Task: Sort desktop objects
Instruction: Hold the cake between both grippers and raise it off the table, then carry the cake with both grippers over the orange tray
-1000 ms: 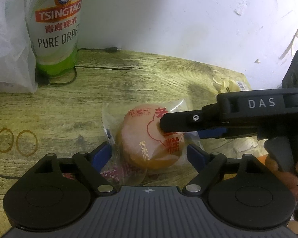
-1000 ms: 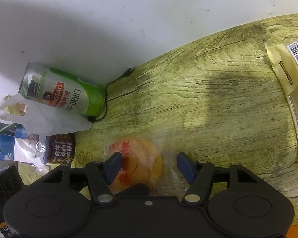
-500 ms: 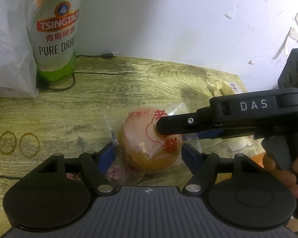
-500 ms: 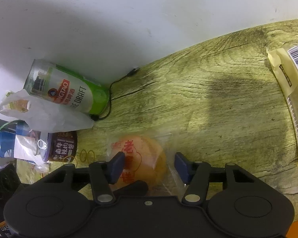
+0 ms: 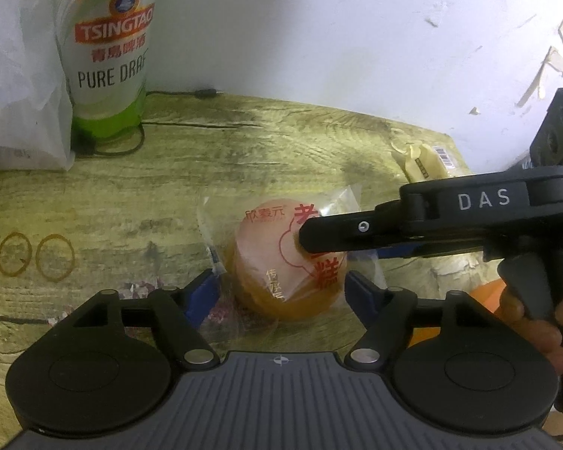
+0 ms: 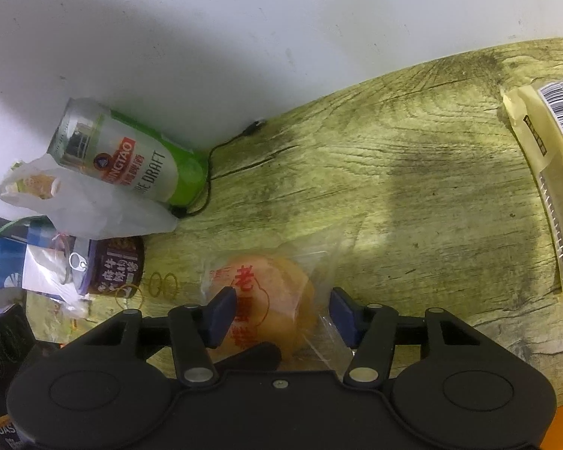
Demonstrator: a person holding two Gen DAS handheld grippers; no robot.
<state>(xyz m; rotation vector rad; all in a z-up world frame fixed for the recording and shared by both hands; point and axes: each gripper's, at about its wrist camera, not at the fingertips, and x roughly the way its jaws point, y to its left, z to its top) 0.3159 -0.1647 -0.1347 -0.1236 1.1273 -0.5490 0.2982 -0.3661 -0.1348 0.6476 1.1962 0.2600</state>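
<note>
Both pairs of fingers stand spread, neither pinching. The right gripper straddles the round orange cake in a clear printed wrapper, its blue pads on either side, with a gap showing at the right pad and the left pad at the wrapper's edge; contact there cannot be told. The left gripper also brackets the cake from the near side, its pads clear of the cake body though crinkled wrapper film lies against the left one. Compared with a second ago, the right gripper's pads sit closer in around the cake and its body has slid slightly further over it in the left view, while the cake lies in the same spot on the green-stained wood-grain bench. Judgement: a grip by the right gripper looks near, but the cake rests on the bench, unlifted. Outward: two brown rubber bands lie left of the cake; further left stands an upright green and silver beer can, a thin black cable looping at its base, beside a white plastic bag. A pale yellow barcoded packet lies well apart on the right. Open bench lies between cake and packet; the white wall bounds the back, and the left is crowded.
</note>
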